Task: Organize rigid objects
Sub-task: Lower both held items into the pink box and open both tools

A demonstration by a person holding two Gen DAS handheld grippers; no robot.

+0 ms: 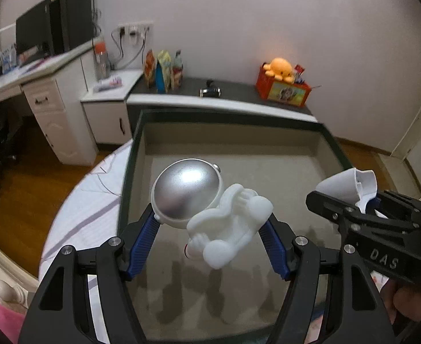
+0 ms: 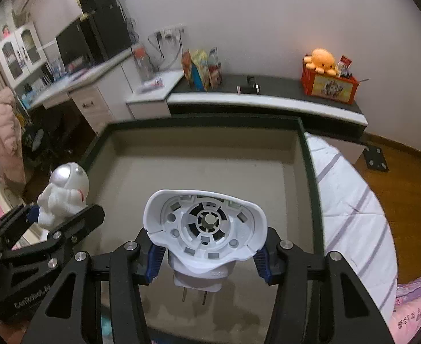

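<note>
My left gripper (image 1: 210,223) is shut on a white astronaut figure (image 1: 207,203) with a silver helmet, held above the beige tray (image 1: 141,149). The figure also shows at the left of the right wrist view (image 2: 64,192). My right gripper (image 2: 207,246) is shut on a white plug-in base (image 2: 204,226) with two metal prongs pointing down, also held above the tray (image 2: 308,172). In the left wrist view the right gripper (image 1: 351,200) and the white base (image 1: 348,183) show at the right.
The tray has a dark green rim and lies on a striped white bedsheet (image 2: 351,200). Behind it runs a low dark shelf (image 1: 233,89) with snack boxes (image 1: 163,70) and a red box with an orange plush (image 1: 282,83). A white desk (image 1: 38,74) stands at the left.
</note>
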